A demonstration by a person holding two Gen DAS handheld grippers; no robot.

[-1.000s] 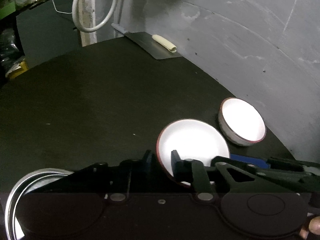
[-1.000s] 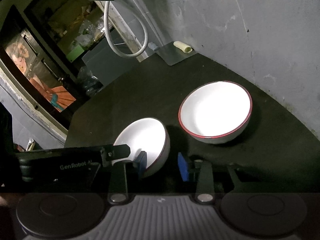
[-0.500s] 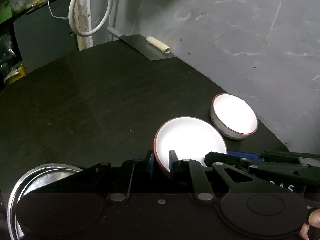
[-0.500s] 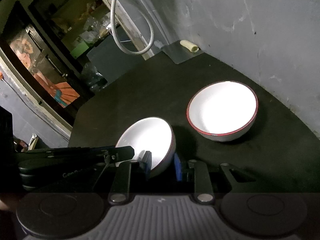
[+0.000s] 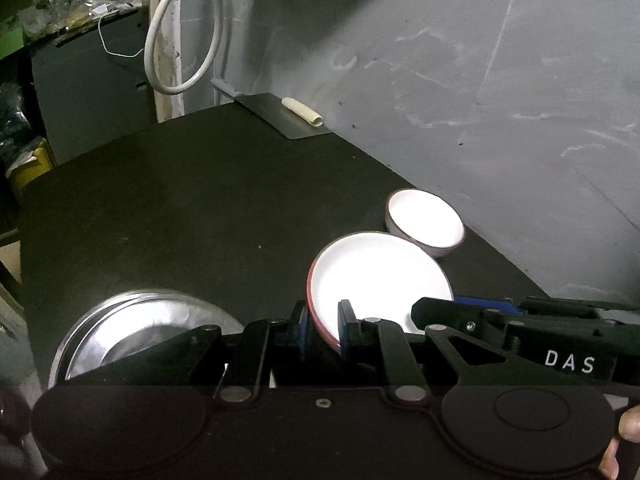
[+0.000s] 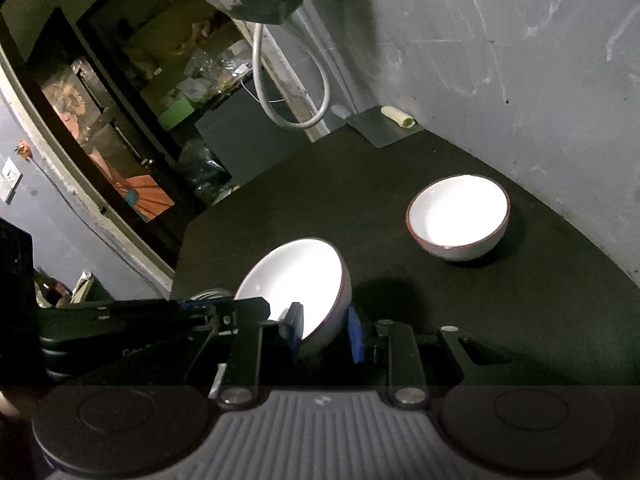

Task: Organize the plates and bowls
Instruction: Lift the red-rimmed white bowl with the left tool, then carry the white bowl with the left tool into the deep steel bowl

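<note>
Lifting one white bowl (image 5: 380, 276) between two grippers is the step in hand, as I read it, and it wants both hands moving as one. The left gripper (image 5: 323, 326) has its jaws nearly closed on the near rim, blue pads either side of the thin red-edged wall. The right gripper (image 6: 326, 330) pinches the opposite wall, one pad inside the bowl and one outside. The bowl sits tilted in the right wrist view and appears clear of the dark table (image 5: 180, 208), casting a shadow beside it.

To do this well, I'd say both hands should rise at the same pace and hold their spacing, since a glazed rim gripped this thinly could slip or twist if one side leads. The likely target is the second bowl (image 6: 460, 216), which stands upright near the grey wall, well apart from the held one. Levelling the carried bowl before lowering it in would help it nest cleanly. A steel plate (image 5: 132, 328) lies to the left of the left gripper, out of the way.

Compared with a second ago, the right gripper's jaws have closed in: then they stood apart around the bowl's wall, now the pads press on it. The left gripper's pinch looks unchanged. The second bowl now sits farther off and smaller in both views, and more of the steel plate shows, which suggests the held bowl has come up and away.
</note>
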